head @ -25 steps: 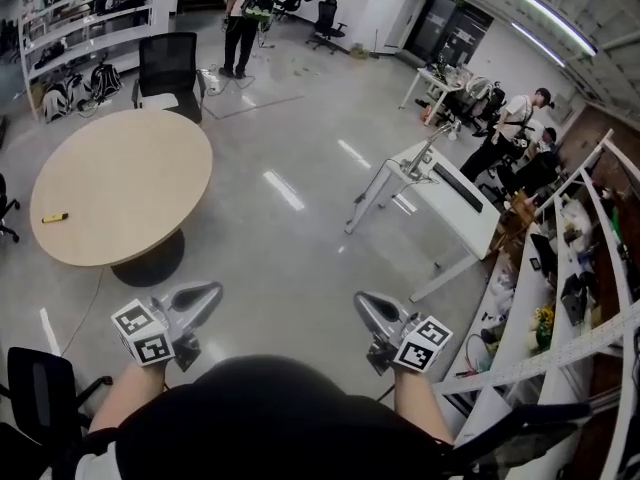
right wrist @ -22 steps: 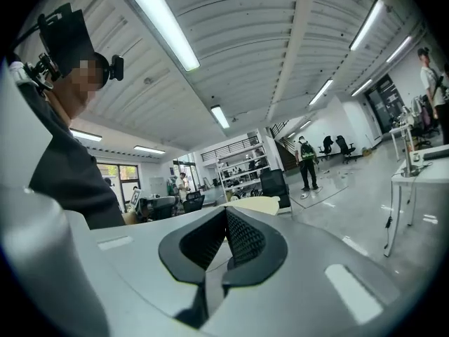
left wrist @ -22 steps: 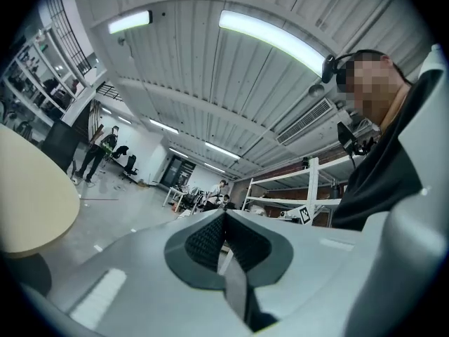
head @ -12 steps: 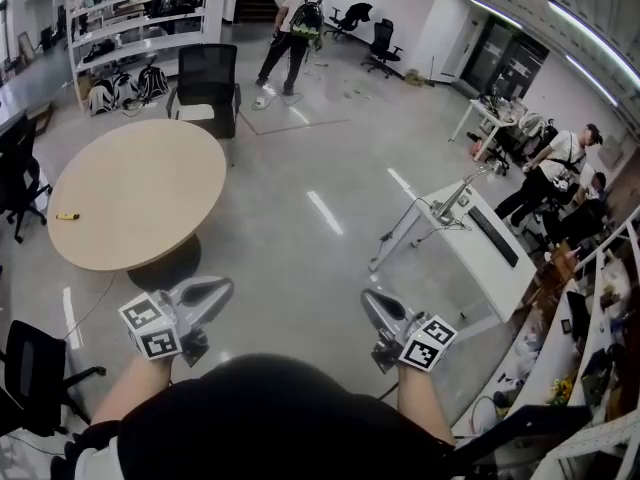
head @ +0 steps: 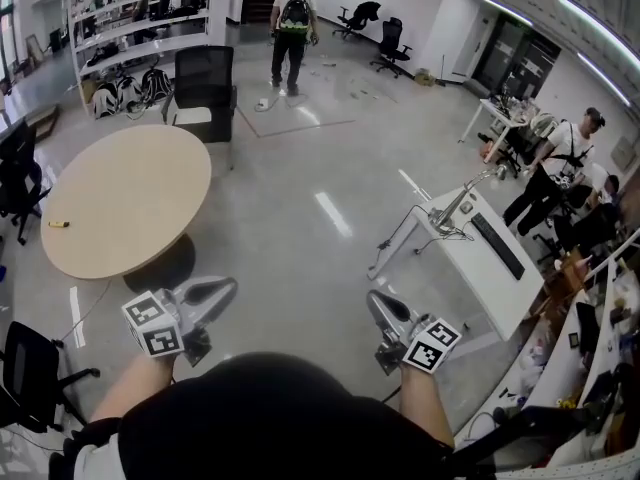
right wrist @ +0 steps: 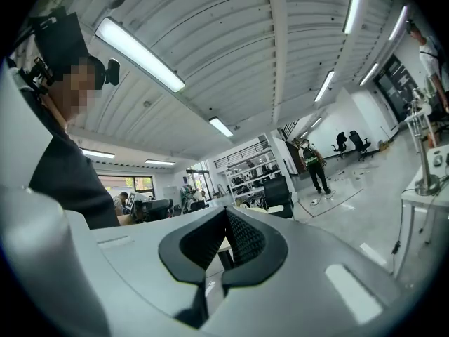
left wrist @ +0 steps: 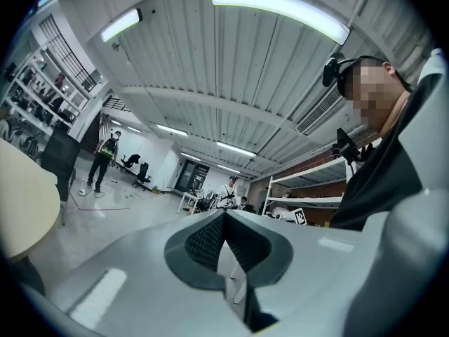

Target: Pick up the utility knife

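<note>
- The utility knife point(head: 58, 224) is seen in the head view as a small yellow bar with a darker end. It lies flat on the round table point(head: 130, 198), close to the table's left edge.
- The knife is well apart from both grippers, and a stretch of grey floor point(head: 290, 238) is seen between the table and them.
- At this size the blade and slider cannot be made out, nor can it be told which end is the tip.
- The knife is shown in neither gripper view. Only a pale slice of the table top is caught at the left edge of the left gripper view.
- The bottom of the head view is filled by the person's dark-clothed body point(head: 270, 418), by which the forearms are partly covered.
- The left gripper point(head: 228, 286) is held low at the left with its jaws brought together. In the left gripper view its ribbed pads point(left wrist: 207, 241) are seen to meet at the tip, and nothing is held between them.
- The right gripper point(head: 372, 298) is held low at the right and is likewise closed. Its dark pads point(right wrist: 245, 239) touch at the tip, and nothing is gripped.
- Neither gripper is in contact with the table.
</note>
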`<action>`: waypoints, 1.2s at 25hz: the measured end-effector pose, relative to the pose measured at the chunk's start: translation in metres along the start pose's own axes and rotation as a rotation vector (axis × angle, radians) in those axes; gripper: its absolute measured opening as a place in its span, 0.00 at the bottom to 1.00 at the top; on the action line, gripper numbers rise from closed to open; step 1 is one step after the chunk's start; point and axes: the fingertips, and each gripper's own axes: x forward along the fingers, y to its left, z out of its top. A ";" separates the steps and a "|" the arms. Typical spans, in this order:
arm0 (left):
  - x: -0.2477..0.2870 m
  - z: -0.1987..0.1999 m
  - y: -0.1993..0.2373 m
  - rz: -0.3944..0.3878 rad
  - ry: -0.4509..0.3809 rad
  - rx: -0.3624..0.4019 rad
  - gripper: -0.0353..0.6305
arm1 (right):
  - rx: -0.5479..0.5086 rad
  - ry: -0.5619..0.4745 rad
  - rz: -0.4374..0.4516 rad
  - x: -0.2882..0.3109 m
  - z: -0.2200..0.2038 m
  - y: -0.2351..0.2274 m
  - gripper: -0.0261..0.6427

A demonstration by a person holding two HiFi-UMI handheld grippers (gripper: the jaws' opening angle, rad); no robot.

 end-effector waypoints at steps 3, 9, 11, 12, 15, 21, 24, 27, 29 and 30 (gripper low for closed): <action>0.019 -0.002 0.011 -0.019 0.005 -0.007 0.04 | 0.014 0.006 -0.019 0.001 -0.002 -0.017 0.06; 0.052 0.000 0.044 -0.068 0.016 -0.035 0.04 | 0.008 0.028 -0.072 0.014 0.005 -0.046 0.06; 0.064 0.008 0.064 -0.089 0.013 -0.036 0.04 | -0.008 0.028 -0.097 0.027 0.014 -0.057 0.06; 0.071 0.013 0.075 -0.103 0.009 -0.035 0.04 | -0.016 0.027 -0.111 0.034 0.020 -0.063 0.06; 0.094 0.031 0.105 -0.154 0.000 -0.033 0.04 | -0.035 0.014 -0.157 0.053 0.036 -0.080 0.06; 0.117 0.081 0.179 -0.204 -0.023 0.003 0.04 | -0.063 -0.022 -0.209 0.117 0.071 -0.112 0.06; 0.125 0.103 0.219 -0.182 -0.039 0.016 0.04 | -0.070 -0.007 -0.199 0.157 0.081 -0.132 0.06; 0.124 0.111 0.265 -0.159 -0.044 0.004 0.04 | -0.068 0.007 -0.186 0.201 0.080 -0.150 0.06; 0.121 0.114 0.293 -0.147 -0.042 -0.001 0.04 | -0.070 0.021 -0.171 0.231 0.079 -0.158 0.06; 0.120 0.117 0.307 -0.139 -0.044 -0.004 0.04 | -0.069 0.029 -0.162 0.246 0.078 -0.162 0.06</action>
